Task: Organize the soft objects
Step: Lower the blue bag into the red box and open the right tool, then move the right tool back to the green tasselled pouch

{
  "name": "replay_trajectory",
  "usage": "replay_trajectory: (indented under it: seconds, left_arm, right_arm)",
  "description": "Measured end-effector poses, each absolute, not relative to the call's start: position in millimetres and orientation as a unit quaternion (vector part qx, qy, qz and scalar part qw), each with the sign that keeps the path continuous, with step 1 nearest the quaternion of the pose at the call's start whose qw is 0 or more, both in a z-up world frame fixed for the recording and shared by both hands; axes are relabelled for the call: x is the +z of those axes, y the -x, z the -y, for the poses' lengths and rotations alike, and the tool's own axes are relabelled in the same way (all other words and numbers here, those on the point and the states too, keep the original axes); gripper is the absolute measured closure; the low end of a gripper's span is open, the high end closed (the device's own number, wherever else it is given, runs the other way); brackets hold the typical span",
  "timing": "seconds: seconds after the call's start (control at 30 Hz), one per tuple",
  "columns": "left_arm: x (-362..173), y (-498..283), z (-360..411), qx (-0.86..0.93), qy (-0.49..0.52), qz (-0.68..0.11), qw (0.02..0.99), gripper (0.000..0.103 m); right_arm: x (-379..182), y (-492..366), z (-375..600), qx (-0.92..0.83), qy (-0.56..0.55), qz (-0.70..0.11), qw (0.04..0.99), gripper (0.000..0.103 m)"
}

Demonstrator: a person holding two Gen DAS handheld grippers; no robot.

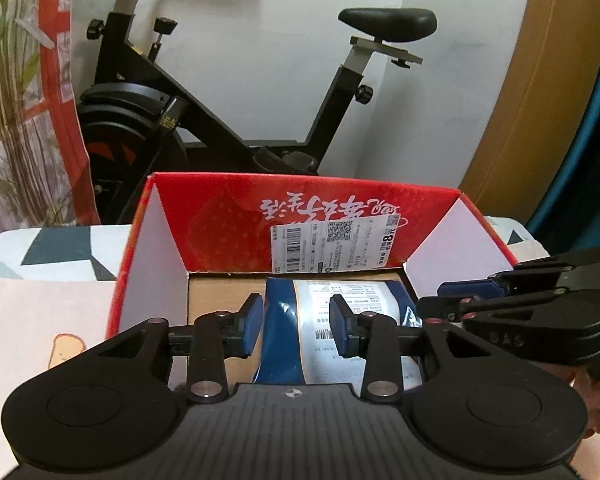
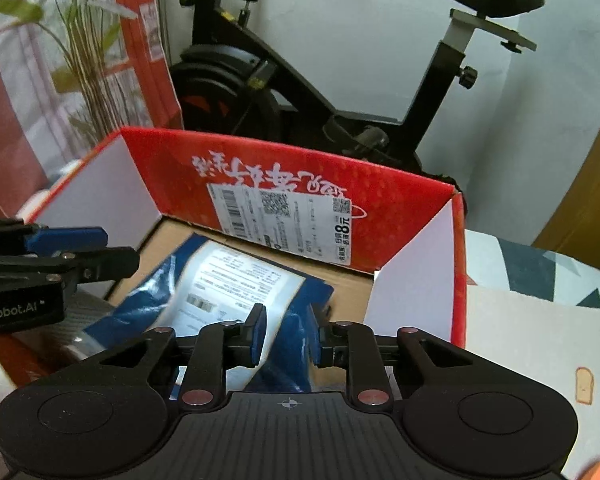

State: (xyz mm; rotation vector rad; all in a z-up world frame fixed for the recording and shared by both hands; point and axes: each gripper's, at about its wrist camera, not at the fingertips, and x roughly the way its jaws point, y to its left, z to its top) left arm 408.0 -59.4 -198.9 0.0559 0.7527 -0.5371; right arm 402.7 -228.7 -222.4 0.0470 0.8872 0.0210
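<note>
On our desk [image 1: 40, 320], spread with a pale cartoon-print cloth before a black exercise bike [image 1: 204, 112], stands an open red cardboard box [image 1: 228, 216]. Inside lies a soft blue plastic mailer bag with a white label [image 1: 284, 320]. Our left gripper [image 1: 296, 326] and right gripper [image 2: 286, 338] both straddle it; we cannot tell whether either is clamped on it.

The box [image 1: 228, 216] in front of me is red outside with white writing, plain white on its side flaps, brown on its floor; the pouch [image 2: 296, 300] is deep blue with a white printed label; my fingertips [image 1: 253, 322] carry blue pads; the cloth [image 1: 52, 248] shows grey triangles on white.
</note>
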Motion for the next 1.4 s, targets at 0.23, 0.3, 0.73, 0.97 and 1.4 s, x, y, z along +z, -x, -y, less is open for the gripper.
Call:
replay_trajectory:
  seconds: [0.23, 0.3, 0.73, 0.97, 1.4]
  left_arm:
    - [-183, -378, 47, -0.262, -0.019, -0.347, 0.9, 0.065]
    - [-179, -367, 42, -0.265, -0.013, -0.344, 0.901, 0.063]
    - [-181, -297, 1, -0.262, 0.009, -0.351, 0.899, 0.063]
    - [-206, -271, -10, -0.261, 0.031, -0.384, 0.885, 0.063]
    - [-234, -236, -4, -0.263, 0.043, -0.415, 0.87, 0.063]
  right_arm:
    - [-194, -363, 233, 0.012, -0.048, -0.382, 0.923, 0.081]
    - [-187, -347, 234, 0.015, -0.055, -0.36, 0.931, 0.079]
    - [-184, -249, 231, 0.026, -0.075, -0.261, 0.962, 0.067]
    - [-211, -214, 228, 0.037, -0.086, -0.295, 0.951, 0.067]
    - [-266, -151, 226, 0.018, -0.118, -0.393, 0.912, 0.068]
